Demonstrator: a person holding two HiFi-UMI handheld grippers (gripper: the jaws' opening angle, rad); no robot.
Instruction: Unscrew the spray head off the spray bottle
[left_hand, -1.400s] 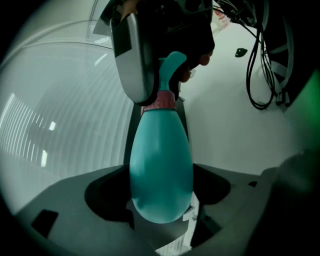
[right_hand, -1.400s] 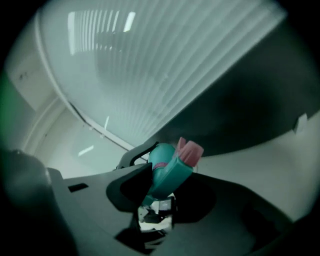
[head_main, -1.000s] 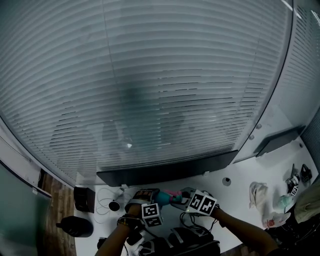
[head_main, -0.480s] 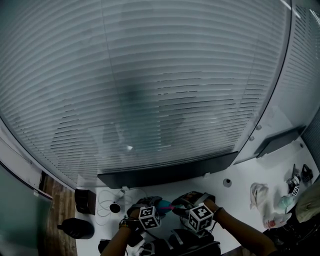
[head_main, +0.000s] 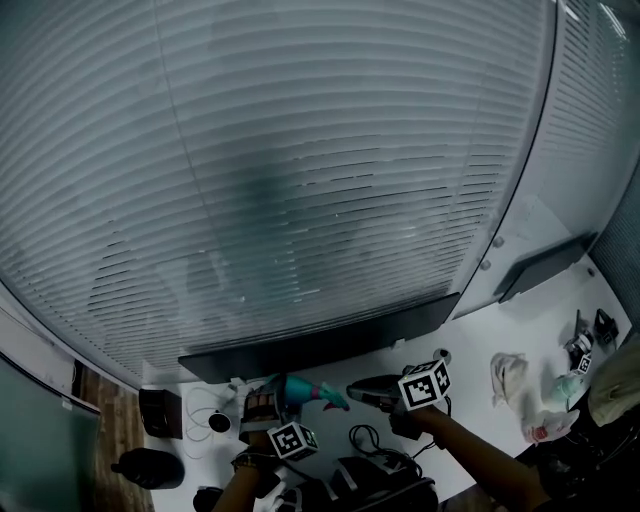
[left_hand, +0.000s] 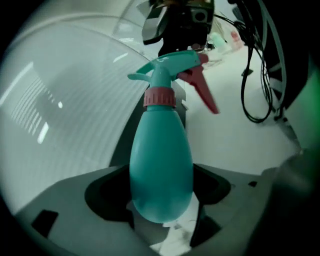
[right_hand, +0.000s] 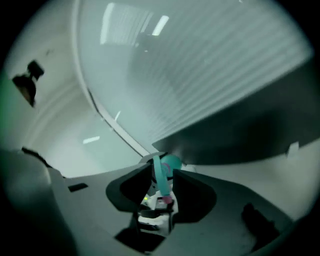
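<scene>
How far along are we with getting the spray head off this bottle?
Done: the left gripper is clamped round the body of the spray bottle. In hand: the right gripper has its jaws on the nozzle end of the spray head, apparently gripping. Left: the pink collar sits tight on the neck with no gap, so the unscrewing itself remains.

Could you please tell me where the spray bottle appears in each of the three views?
Head view: the spray bottle is low centre, near the bottom edge.
Left gripper view: centre, large, body in the left tool's jaws, spray head at the far end.
Right gripper view: low centre, small, with its spray head between the right tool's jaws.
Shared landmark: the window blinds behind it.
</scene>
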